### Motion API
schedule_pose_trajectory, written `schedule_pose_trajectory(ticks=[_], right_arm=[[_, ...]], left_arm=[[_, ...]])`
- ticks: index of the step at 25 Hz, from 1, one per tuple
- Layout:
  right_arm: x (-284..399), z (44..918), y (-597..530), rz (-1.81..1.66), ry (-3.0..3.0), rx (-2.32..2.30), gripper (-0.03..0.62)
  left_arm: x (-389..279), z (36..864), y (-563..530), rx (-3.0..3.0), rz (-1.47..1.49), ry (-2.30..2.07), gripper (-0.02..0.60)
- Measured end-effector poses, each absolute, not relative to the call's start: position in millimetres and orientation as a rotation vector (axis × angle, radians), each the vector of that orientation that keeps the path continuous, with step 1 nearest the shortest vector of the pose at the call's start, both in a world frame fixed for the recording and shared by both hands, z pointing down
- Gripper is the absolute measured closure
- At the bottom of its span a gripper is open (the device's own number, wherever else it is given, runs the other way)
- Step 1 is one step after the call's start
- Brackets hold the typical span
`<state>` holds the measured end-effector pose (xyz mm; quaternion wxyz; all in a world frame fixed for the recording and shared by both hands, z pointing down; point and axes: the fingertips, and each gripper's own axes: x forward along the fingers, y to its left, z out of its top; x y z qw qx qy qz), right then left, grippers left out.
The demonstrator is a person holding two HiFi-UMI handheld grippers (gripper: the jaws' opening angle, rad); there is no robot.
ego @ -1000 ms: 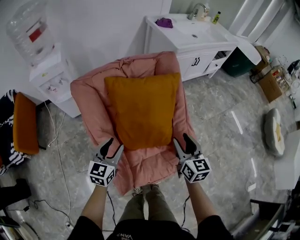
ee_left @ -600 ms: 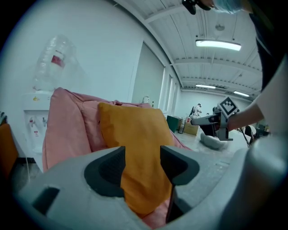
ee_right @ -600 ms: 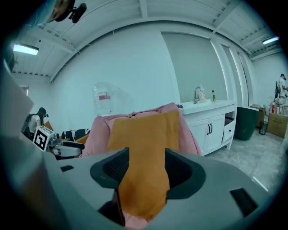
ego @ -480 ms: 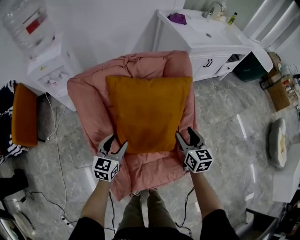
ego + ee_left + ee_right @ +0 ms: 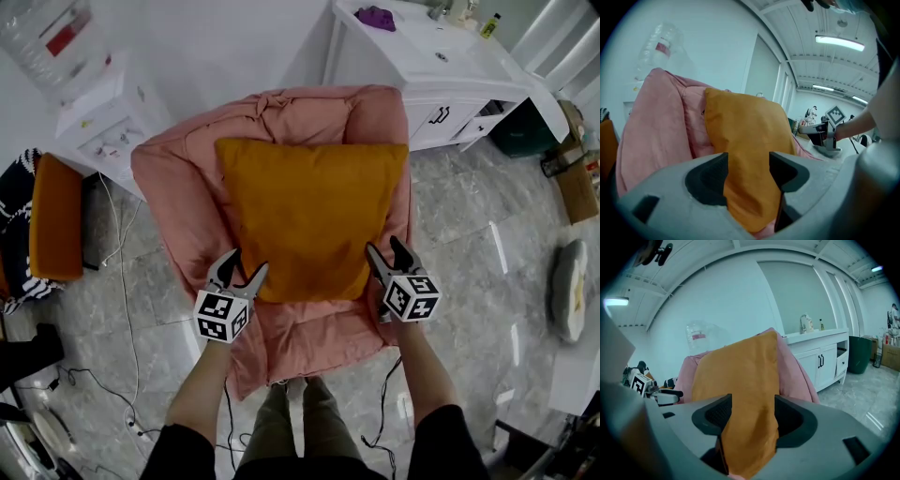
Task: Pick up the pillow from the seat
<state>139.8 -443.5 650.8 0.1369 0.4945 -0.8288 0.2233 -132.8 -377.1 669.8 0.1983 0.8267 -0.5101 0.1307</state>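
An orange pillow (image 5: 309, 216) leans on the seat and back of a pink padded chair (image 5: 178, 197). My left gripper (image 5: 244, 264) is at the pillow's near left corner, and my right gripper (image 5: 385, 249) at its near right corner. Both have just been opening their jaws. In the left gripper view the pillow (image 5: 740, 136) runs down between the jaws of the left gripper (image 5: 747, 161), filling the gap. The right gripper view shows the same: the pillow's edge (image 5: 740, 371) lies between the spread jaws of the right gripper (image 5: 752, 406). The pillow still rests on the chair.
A water dispenser (image 5: 98, 122) stands left of the chair, a white vanity cabinet (image 5: 441, 66) at its back right. An orange cushioned stool (image 5: 54, 230) is at the far left. Cables (image 5: 117, 281) trail over the marble floor. A green bin (image 5: 525, 141) is at the right.
Both grippers moved forward and down to the pillow's near corners, and their jaws spread wider. The pillow's corners now lie between the jaws.
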Motion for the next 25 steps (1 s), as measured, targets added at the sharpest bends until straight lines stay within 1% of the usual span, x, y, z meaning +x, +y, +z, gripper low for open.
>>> schedule_pose_trajectory(ticks=[5, 12, 25], right_arm=[[147.0, 660.6, -461.8, 0.668, -2.410, 1.435, 0.326], [141.9, 657.7, -484.0, 0.642, -2.493, 1.380, 0.310], [124.6, 630.5, -524.8, 0.631, -2.646, 1.309, 0.299]], left_arm=[[-138.8, 678.4, -392.6, 2.280, 0.310, -1.432, 0.303], [-153.1, 664.6, -421.7, 2.254, 0.094, -1.431, 0.279], [-159.3, 648.0, -472.1, 2.302, -0.073, -1.322, 0.256]])
